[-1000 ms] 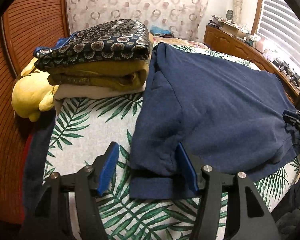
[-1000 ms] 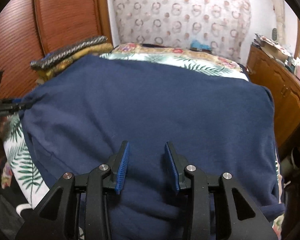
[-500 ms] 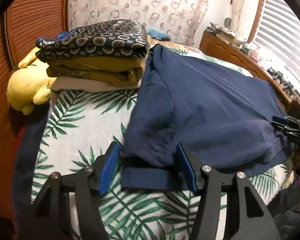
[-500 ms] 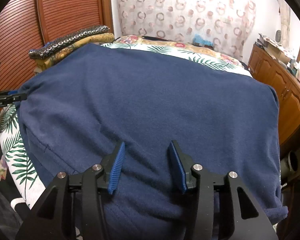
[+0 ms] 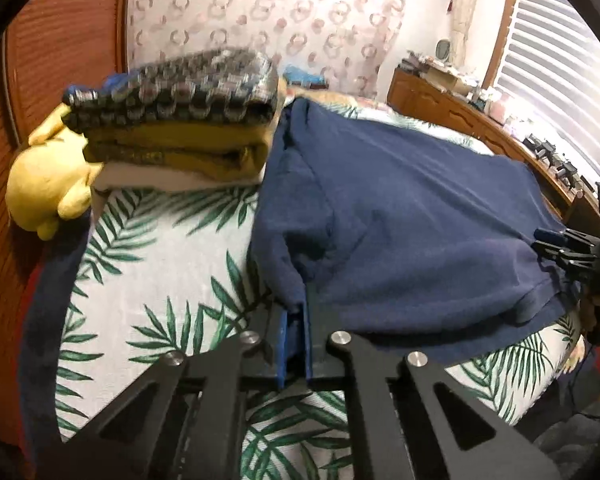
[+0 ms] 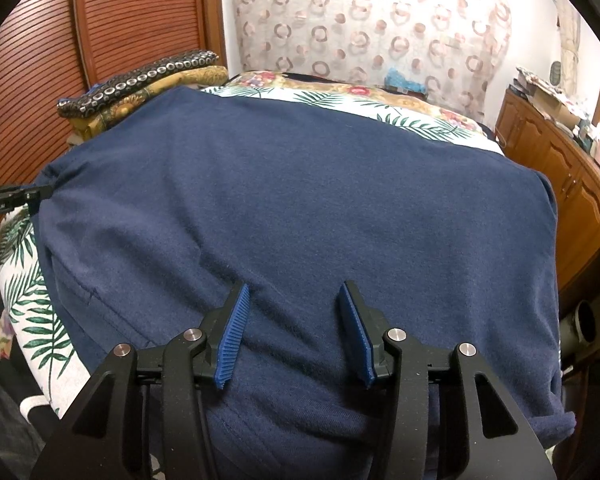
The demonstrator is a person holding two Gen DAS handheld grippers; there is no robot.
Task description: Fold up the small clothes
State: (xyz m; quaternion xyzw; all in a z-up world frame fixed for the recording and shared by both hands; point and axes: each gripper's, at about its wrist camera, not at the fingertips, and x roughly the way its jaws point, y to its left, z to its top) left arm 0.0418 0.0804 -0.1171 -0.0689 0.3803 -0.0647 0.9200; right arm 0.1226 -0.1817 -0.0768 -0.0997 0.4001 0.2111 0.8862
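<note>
A bed with a palm-leaf sheet (image 5: 148, 264) fills a bedroom with a ring-patterned curtain (image 6: 380, 32). A navy T-shirt (image 6: 300, 200) lies spread flat across it, beside a stack of folded clothes (image 5: 180, 120). The left gripper (image 5: 295, 328) has just clenched on the shirt's sleeve. The right gripper (image 6: 294, 332) hovers with jaws apart above the hem, holding nothing. White lettering on the left gripper's side is too small to read.

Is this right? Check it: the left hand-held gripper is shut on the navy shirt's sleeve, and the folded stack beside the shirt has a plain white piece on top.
One thing is wrong. The top of the folded stack is a dark piece patterned with circles; the white piece lies at the bottom. The left wrist view shows it. The left hand-held gripper is indeed shut on the navy shirt at its sleeve.
</note>
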